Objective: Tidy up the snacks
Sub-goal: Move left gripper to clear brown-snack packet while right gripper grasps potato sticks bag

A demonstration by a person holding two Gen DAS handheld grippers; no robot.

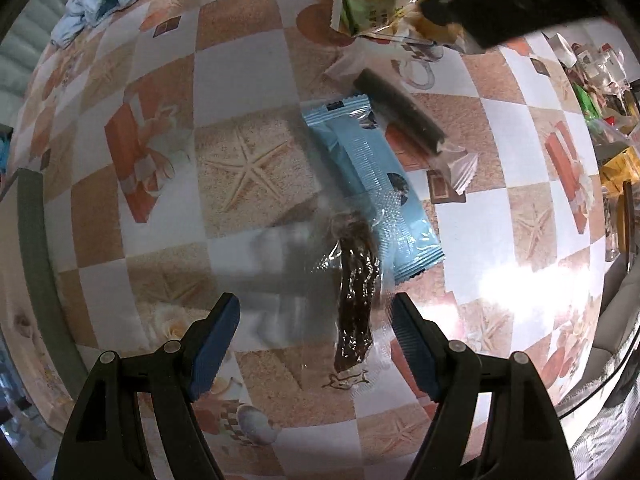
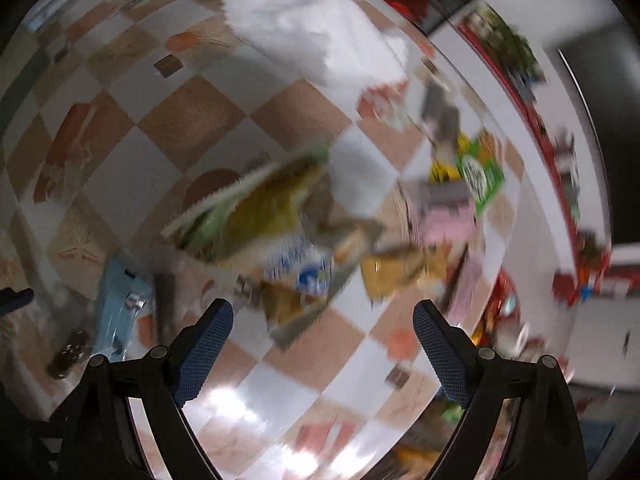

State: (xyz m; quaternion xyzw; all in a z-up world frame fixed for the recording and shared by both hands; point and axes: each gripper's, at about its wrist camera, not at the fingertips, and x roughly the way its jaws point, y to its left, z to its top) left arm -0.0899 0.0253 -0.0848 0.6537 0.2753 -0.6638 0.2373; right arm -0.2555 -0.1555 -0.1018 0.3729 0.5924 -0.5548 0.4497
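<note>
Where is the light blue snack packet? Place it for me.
In the left wrist view, the light blue packet lies mid-table, between the dark grey bar and the brown clear-wrapped snack overlapping its near end.

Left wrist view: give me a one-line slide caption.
Open left gripper hovers over a clear-wrapped brown snack beside a blue snack packet on the checkered tablecloth.

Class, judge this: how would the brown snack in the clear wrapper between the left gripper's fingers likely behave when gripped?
The brown snack probably feels light and slightly bendy, being thin and wrinkled. Its glossy clear film looks slippery and would likely crumple under the open left gripper.
</note>
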